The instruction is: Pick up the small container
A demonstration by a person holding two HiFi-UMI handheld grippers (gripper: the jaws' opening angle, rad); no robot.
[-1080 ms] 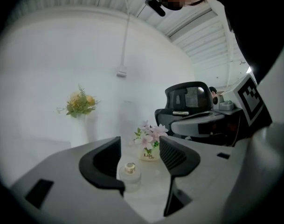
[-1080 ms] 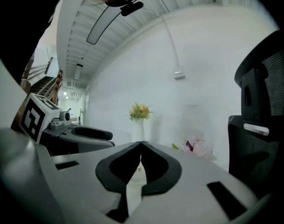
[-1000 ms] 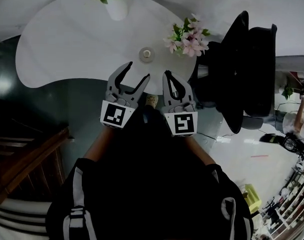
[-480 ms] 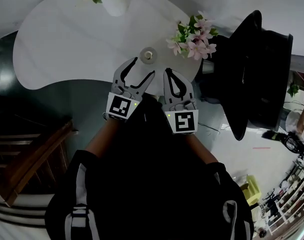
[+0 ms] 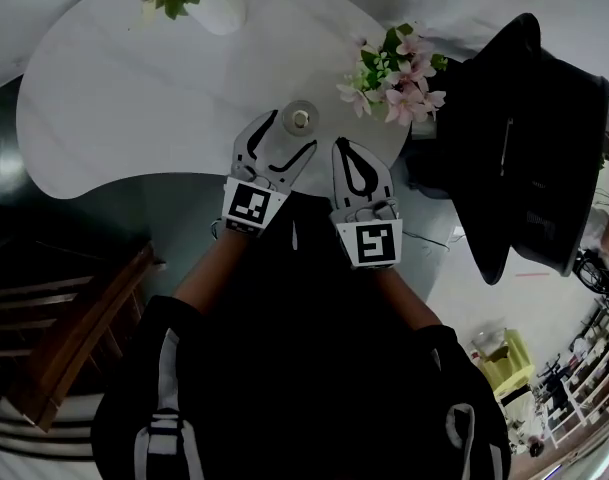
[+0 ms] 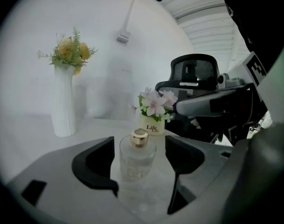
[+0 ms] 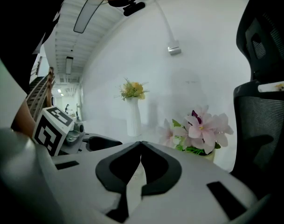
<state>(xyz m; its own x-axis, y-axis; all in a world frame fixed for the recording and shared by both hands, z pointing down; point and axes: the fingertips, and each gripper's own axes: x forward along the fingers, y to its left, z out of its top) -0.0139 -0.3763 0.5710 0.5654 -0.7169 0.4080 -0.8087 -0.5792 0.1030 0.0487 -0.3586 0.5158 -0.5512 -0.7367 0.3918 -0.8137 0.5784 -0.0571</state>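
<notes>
– Head view first: what lies ahead of the left claw (image 5: pixel 290 133)?

– The white table (image 5: pixel 134 98). On it, far ahead and to the claw's left, is a tall white vase (image 6: pixel 65 111). Closer, a little to its right, is a pot of pink flowers (image 6: pixel 153 122). Closest is the small container (image 5: pixel 300 120), which stands straight ahead, between the claw's two fingers.

– Which claw is nearer?

– The left one. The right claw (image 5: pixel 352 160) is beside it, further right, and the container is not in its line.

– How do the claws stand?

– In the left gripper view the left claw is wide and its jaws are opening. The small container (image 6: pixel 137 160) is in the gap, and a strip of table shows on each side of the glass, so the pads do not press on it. In the right gripper view the right claw (image 7: pixel 141 146) has its tips together, with nothing between them.

– And the long axis?

– It is upright, with the gold cap (image 6: pixel 139 138) on top, so the axis crosses the line on which the fingers close. I judge that closing on the glass body, below the cap, is enough.

– What does one view add?

– From the head the container is only a small circle seen from above. Its height and the side gaps cannot be read there. The left gripper view shows both, and also that the flower pot is just behind the container. A push forward could meet that pot.
</notes>
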